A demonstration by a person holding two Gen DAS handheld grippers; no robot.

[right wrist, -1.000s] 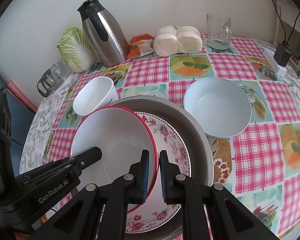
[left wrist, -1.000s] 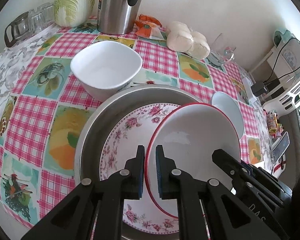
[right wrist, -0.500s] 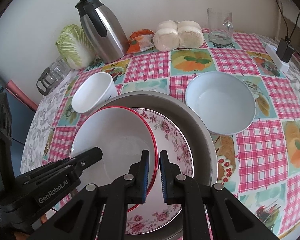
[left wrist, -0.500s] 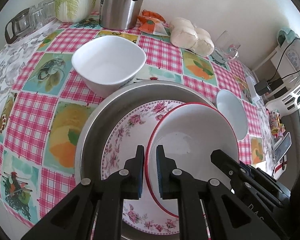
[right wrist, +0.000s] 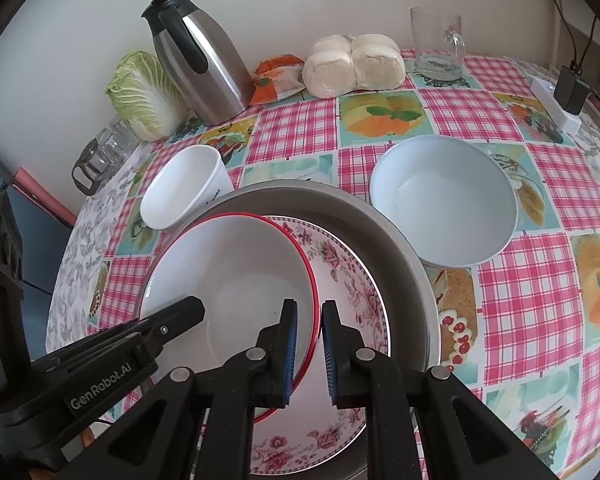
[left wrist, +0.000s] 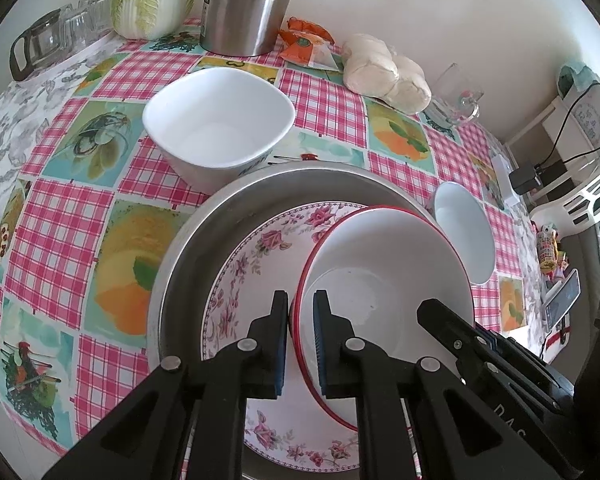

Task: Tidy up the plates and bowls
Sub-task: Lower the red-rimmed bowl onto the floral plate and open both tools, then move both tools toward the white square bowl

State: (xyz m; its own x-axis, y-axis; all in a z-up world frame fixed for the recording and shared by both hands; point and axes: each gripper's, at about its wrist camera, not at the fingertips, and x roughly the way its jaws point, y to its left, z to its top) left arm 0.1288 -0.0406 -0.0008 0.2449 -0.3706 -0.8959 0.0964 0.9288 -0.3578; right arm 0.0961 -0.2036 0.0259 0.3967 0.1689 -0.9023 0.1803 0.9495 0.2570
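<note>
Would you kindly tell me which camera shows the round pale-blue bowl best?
The right wrist view: the round pale-blue bowl shows whole, open interior facing the camera. In the left wrist view it appears edge-on, squeezed and partly behind the metal basin.

Square bowl (left wrist: 219, 120) and round bowl (right wrist: 444, 200) flanking basin (right wrist: 400, 240).

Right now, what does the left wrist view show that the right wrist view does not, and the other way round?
Only the left wrist view shows the white rack and phone beside the table. Only the right wrist view shows the steel jug's lid and the whole pale blue bowl. Both show the red-rimmed bowl over the floral plate in the metal pan, with the left tongs and right tongs straddling its rim.
</note>
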